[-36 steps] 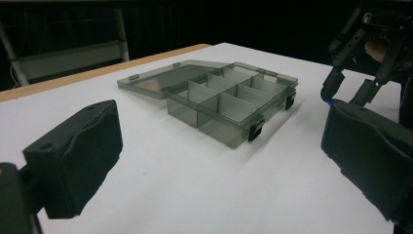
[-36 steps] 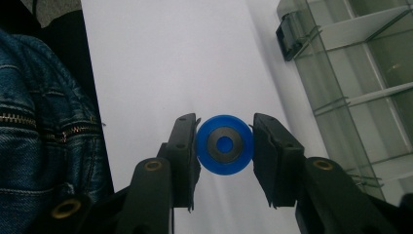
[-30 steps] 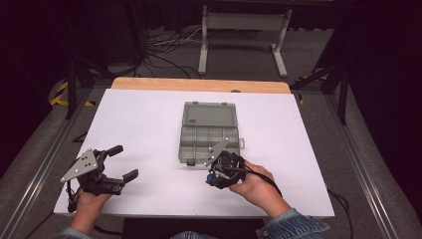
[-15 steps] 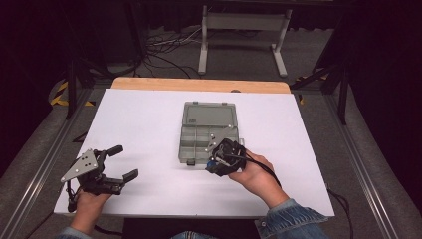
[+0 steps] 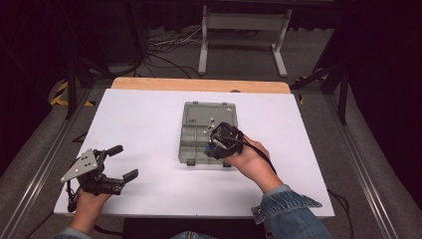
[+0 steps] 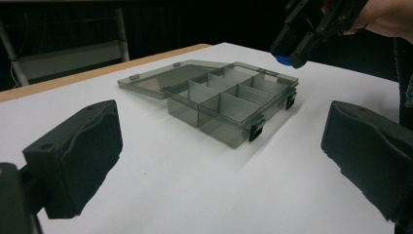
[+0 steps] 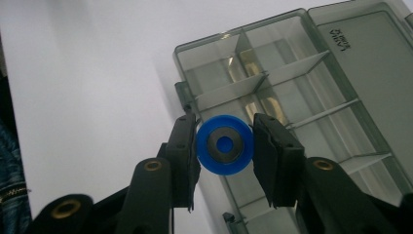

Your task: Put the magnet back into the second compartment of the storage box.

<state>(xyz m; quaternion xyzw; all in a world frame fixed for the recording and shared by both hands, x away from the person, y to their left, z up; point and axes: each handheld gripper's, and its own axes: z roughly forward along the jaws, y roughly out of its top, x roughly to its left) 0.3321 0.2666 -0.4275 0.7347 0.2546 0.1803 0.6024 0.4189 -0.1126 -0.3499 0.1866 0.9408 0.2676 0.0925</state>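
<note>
Between the jaws of our right gripper (image 7: 225,146) we hold a small blue disc (image 7: 225,144) with a grey ring and a blue centre. The jaws press on its two opposite edges, closed just to the disc's width. Seen from above, this gripper (image 5: 221,142) hangs over the near right part of a grey see-through box (image 5: 205,133) with dividers, which sits mid-table with its lid folded flat open at the far side. In the left gripper view the disc (image 6: 282,60) shows as a blue spot under the gripper, above the box (image 6: 229,100) and apart from it.

Our left gripper (image 5: 110,163) rests at the near left of the white table (image 5: 149,114), well apart from the box, jaws wide open and holding nothing.

We judge the risk lies in the grip and the drop. The disc is held by its rim alone, so it could pivot or slip out. Released from above the dividers, it could strike a wall, roll into the wrong compartment, or bounce onto the table. Nothing steadies the box either, so a nudge could shift it.
</note>
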